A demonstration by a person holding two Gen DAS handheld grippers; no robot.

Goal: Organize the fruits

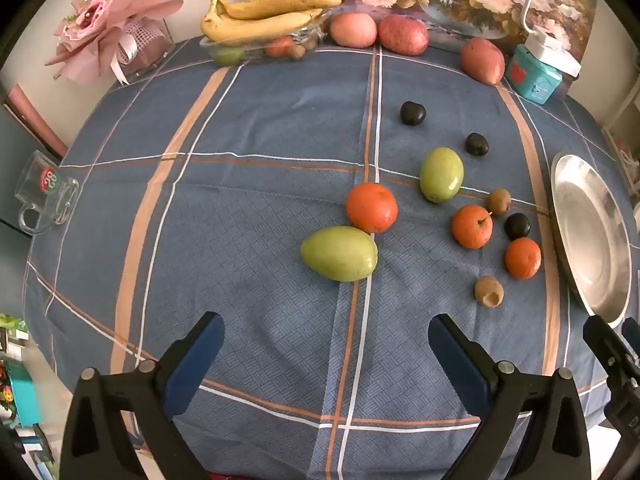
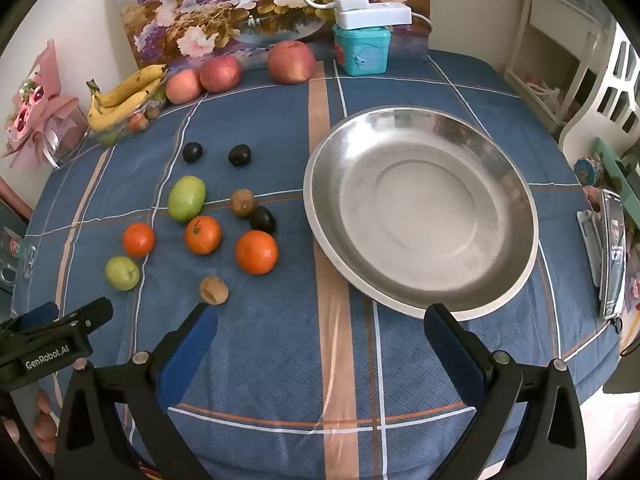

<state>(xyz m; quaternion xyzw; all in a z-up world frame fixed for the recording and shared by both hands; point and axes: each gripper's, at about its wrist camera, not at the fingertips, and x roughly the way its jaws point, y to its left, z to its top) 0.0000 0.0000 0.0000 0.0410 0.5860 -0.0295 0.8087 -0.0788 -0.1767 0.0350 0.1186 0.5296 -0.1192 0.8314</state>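
The right claw (image 2: 320, 328) is hanging wide open above the blue plaid cloth of the desk (image 2: 400, 380), gripping nothing. Just beyond its right finger a steel plate (image 2: 420, 216) is sitting bare. To the plate's left, loose fruit is lying scattered: three oranges (image 2: 256, 252), two green mangoes (image 2: 186, 198), three dark plums (image 2: 239, 155) and two small brown fruits (image 2: 214, 290). Bananas (image 2: 124, 94) and apples (image 2: 291, 62) are resting along the far edge. The left claw (image 2: 60, 328) is poking in at lower left.
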